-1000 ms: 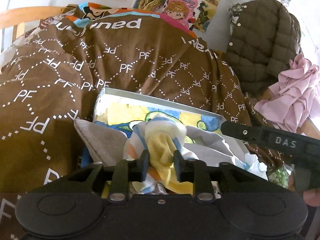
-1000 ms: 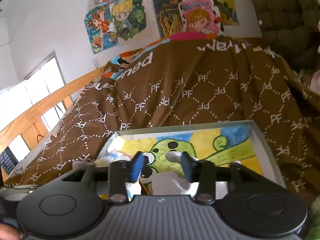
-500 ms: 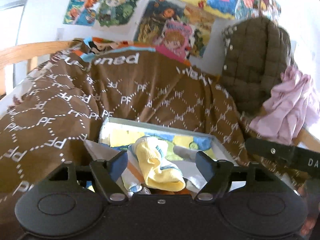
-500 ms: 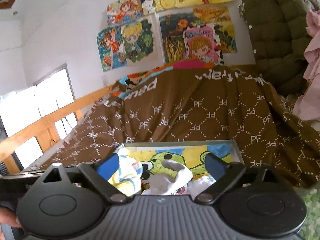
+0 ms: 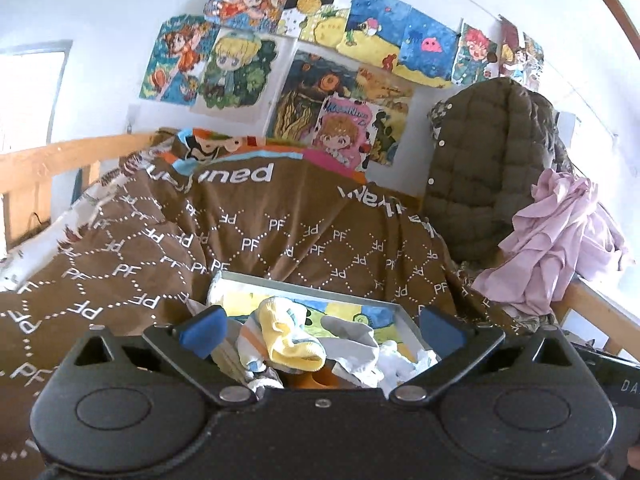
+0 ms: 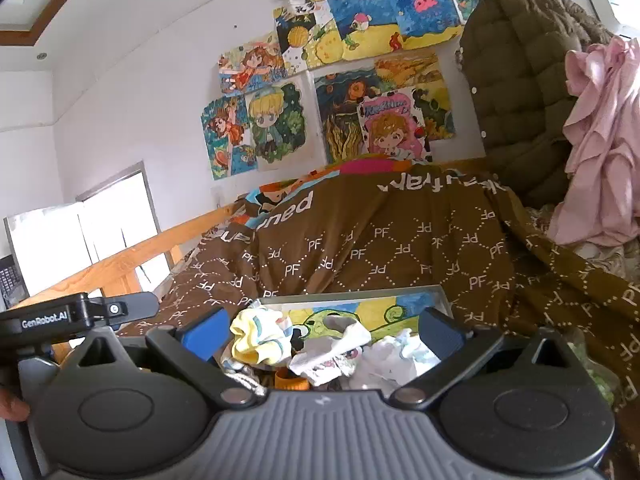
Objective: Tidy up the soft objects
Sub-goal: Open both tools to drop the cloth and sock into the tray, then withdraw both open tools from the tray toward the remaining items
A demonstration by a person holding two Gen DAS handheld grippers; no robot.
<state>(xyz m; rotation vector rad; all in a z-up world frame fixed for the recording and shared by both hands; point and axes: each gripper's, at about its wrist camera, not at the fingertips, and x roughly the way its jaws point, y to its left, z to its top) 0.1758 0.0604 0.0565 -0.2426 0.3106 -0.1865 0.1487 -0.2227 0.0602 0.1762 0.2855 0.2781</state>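
A shallow grey-rimmed tray (image 5: 304, 284) (image 6: 352, 294) lay on the bed, its floor showing a painted green cartoon figure on yellow and blue. The tray held a loose heap of small soft items. A yellow sock (image 5: 286, 340) (image 6: 256, 338) sat at the left of the heap, with an orange-striped piece just beside it. A white printed garment (image 6: 332, 354) lay at the centre, and a crumpled white cloth (image 6: 394, 354) lay at the right. Nothing in the heap was folded.

The left gripper (image 5: 322, 326) was still spreading its jaws; they were wide apart, with the sock heap seen beyond them but no pad touching it. The right gripper (image 6: 322, 330) was likewise still spreading, its blue pads (image 6: 204, 334) clear of the cloth, so both claws were released and held nothing. Part of the left gripper showed at the left edge of the right wrist view.

The tray rested on a brown blanket (image 5: 260, 240) (image 6: 380, 248) printed with white "PF" letters and dotted diamonds. A wooden rail (image 5: 60, 160) (image 6: 120, 264) ran along the bed's left side. A quilted olive jacket (image 5: 484, 168) (image 6: 520, 80) and a pink garment (image 5: 556, 240) (image 6: 600, 140) hung at the right. Colourful drawings (image 5: 312, 64) (image 6: 320, 92) covered the white wall.
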